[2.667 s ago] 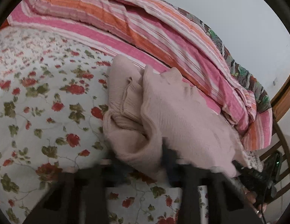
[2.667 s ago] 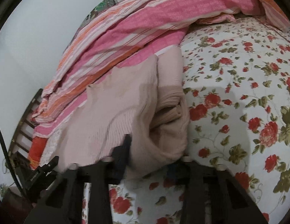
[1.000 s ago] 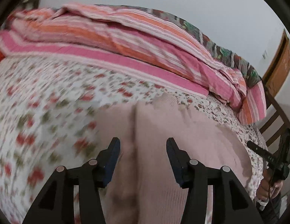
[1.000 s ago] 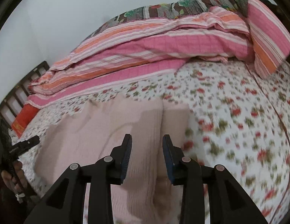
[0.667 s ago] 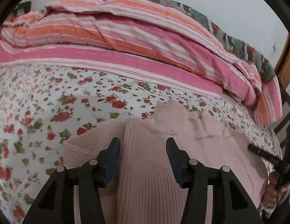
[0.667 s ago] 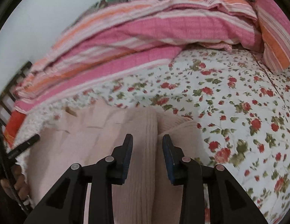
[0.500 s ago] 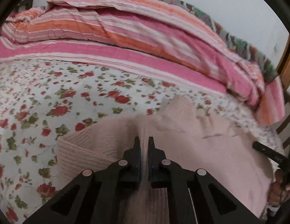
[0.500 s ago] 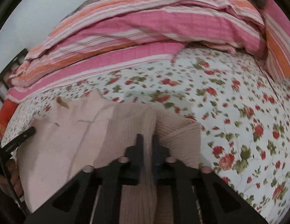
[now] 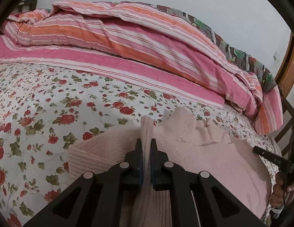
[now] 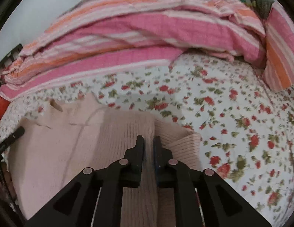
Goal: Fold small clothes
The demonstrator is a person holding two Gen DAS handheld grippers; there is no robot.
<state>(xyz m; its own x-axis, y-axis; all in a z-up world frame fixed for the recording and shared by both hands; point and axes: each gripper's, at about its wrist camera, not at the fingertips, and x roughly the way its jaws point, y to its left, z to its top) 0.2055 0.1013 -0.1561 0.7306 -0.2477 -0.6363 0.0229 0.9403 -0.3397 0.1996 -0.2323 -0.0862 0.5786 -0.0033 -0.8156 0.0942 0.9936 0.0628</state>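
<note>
On the flowery bed (image 9: 42,102), a pink knit sweater (image 9: 213,160) is being folded.
A ridge is pinched tight by the left tool (image 9: 146,147); the right tool (image 10: 148,143) is opening around its fold. Both pinches should be lifted evenly.

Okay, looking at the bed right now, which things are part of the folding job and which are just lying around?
Part of the job:
- pink knit sweater
- left gripper, shut on a fold of it
- right gripper, jaws opening, knit between them

Just lying around:
- striped quilt
- floral bedsheet
</note>
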